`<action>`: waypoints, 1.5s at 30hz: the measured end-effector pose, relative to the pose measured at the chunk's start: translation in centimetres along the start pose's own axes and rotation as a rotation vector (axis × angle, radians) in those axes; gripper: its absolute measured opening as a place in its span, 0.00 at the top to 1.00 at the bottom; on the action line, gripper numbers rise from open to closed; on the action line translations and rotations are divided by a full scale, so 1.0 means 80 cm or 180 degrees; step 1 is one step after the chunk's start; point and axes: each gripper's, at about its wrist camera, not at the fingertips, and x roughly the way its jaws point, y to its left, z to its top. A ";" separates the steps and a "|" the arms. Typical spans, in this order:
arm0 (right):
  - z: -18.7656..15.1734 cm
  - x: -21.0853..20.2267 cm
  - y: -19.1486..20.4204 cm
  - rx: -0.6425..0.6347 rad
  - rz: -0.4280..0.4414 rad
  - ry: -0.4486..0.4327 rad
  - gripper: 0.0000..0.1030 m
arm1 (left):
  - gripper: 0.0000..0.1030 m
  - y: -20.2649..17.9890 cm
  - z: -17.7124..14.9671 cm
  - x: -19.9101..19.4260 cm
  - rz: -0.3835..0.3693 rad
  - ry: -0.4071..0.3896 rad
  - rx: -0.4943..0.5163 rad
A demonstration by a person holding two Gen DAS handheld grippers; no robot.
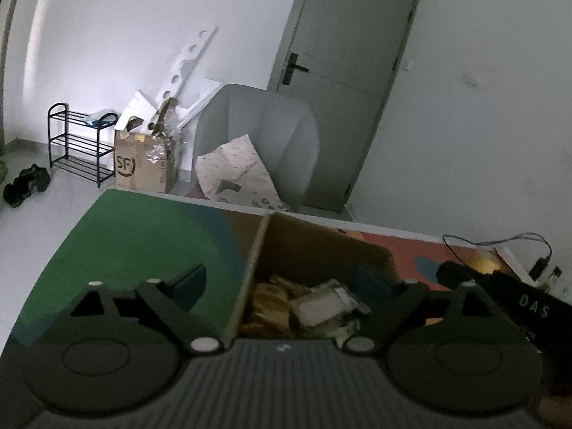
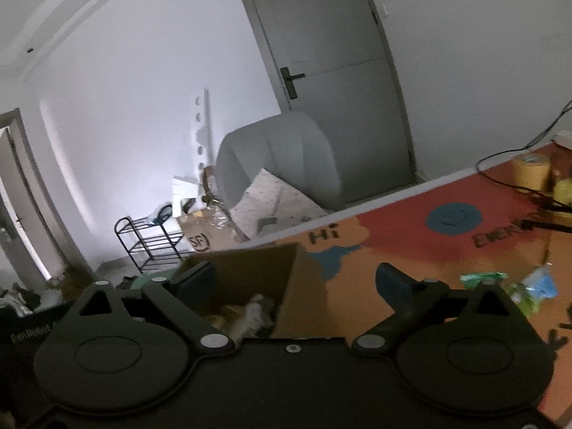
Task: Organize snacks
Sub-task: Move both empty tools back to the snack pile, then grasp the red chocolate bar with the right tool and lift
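Left hand-held gripper (image 1: pixel 286 279) agape, empty | right (image 2: pixel 296 279) likewise | cardboard box (image 1: pixel 321 246): wrapped snacks (image 1: pixel 321 304)

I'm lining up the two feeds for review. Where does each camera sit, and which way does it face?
Left wrist: on the left gripper, looking forward and slightly down over the open cardboard box of snacks; both fingers show, spread apart.
Right wrist: on the right gripper, facing across the colourful mat, box at its left; fingers spread, loose packets to the right.
Shared: box, grey chair, door, shoe rack.
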 end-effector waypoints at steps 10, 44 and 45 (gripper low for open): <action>-0.016 -0.028 -0.030 0.0049 -0.0144 0.0017 0.00 | 0.10 -0.027 -0.017 -0.007 -0.0160 0.0080 0.0095; -0.046 -0.124 -0.146 -0.0214 -0.0273 0.0446 0.00 | 0.11 -0.148 -0.080 -0.021 -0.0778 0.0425 0.0730; -0.047 -0.126 -0.149 -0.0190 -0.0266 0.0439 0.00 | 0.12 -0.152 -0.081 -0.020 -0.0803 0.0437 0.0741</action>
